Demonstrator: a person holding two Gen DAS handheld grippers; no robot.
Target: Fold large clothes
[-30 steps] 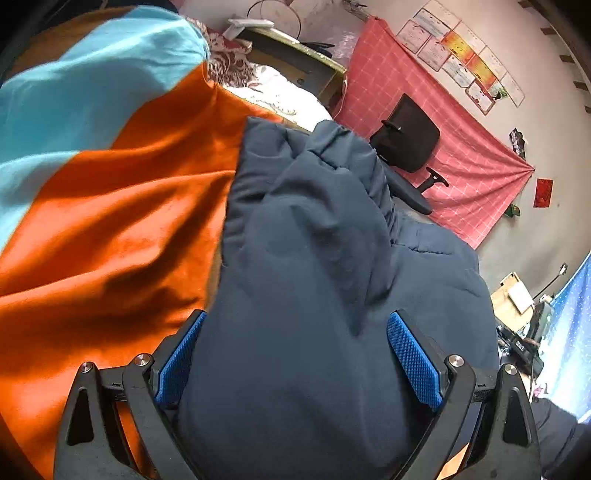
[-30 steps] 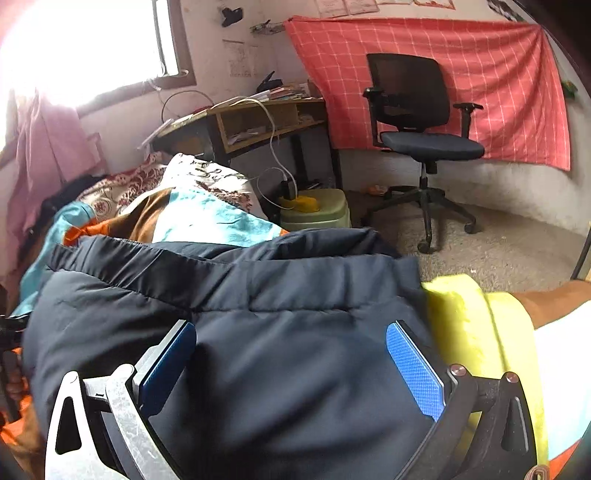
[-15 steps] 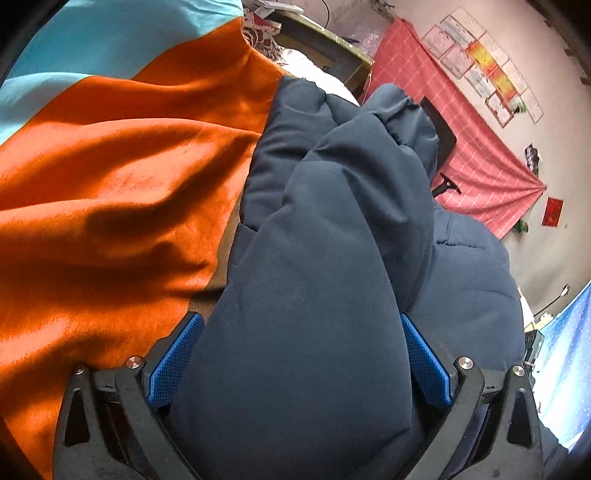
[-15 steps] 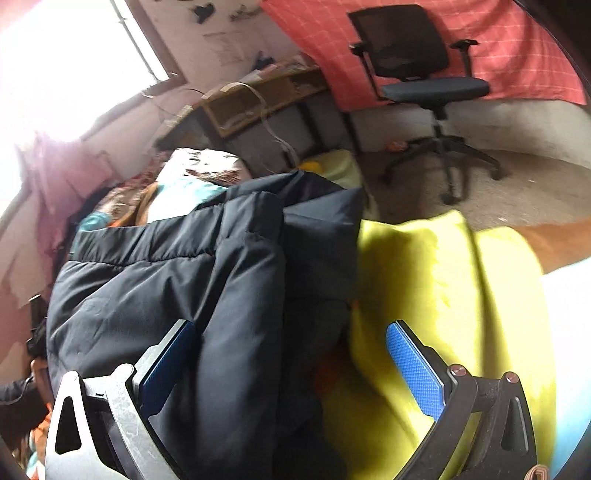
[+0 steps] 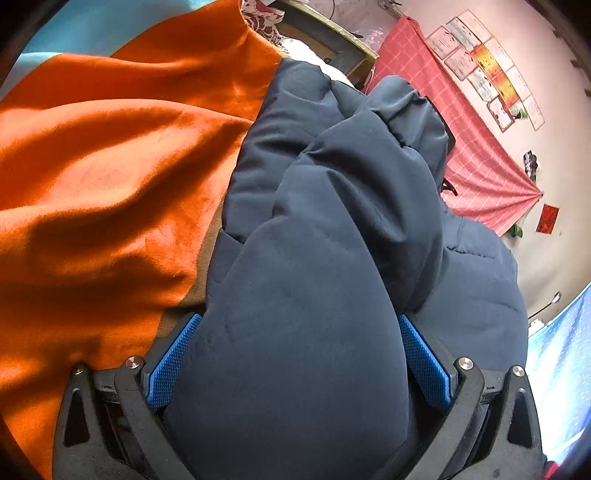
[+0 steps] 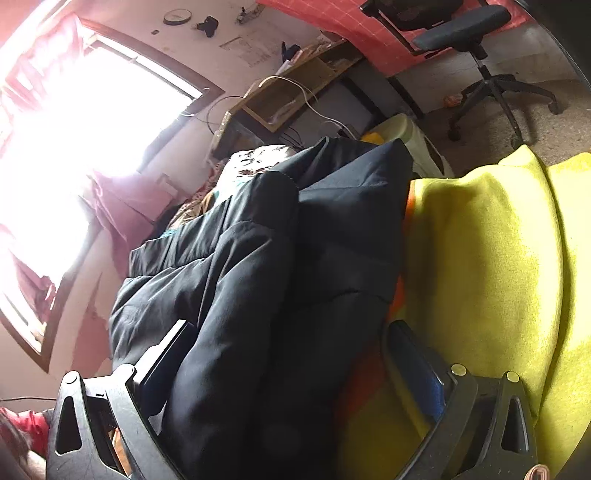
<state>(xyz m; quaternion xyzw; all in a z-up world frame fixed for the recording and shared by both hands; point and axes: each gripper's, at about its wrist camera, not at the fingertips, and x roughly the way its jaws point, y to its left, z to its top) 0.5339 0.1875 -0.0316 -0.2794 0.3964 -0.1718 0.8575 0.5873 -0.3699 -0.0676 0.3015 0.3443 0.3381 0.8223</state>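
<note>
Mid-fold on a bed: dark padded jacket (image 5: 332, 229) bunched over the orange blanket (image 5: 92, 177), with its bulk rising straight ahead of the left tongs (image 5: 295, 362). Wedged between the blue pads (image 5: 173, 358) of the left tongs, a thick roll of the jacket's fabric; jaws spread wide by the padding yet pressed against it on both sides, so gripping the jacket. From the jacket, long axis running away from the left tongs toward the pink checked cloth (image 5: 480, 173) on the far wall, a sleeve-like fold stacked on top.

In the right wrist view, same jacket (image 6: 258, 277) filling the gap of the right tongs (image 6: 291, 369), yellow-green blanket (image 6: 498, 258) just beside the jacket on the tongs' right. Right jaws also held apart around the jacket's edge; probably clamped on it, though shadow hides the contact, so cannot tell for certain. Beyond the jacket, a wooden desk (image 6: 295, 85) under the window and an office chair (image 6: 461, 33).

Left tongs seemingly deeper into the jacket, hence nearer for the next fold along that long axis. Papers (image 5: 487, 66) pinned above the pink cloth carry print too small to read; no brand or label visible on the jacket.
</note>
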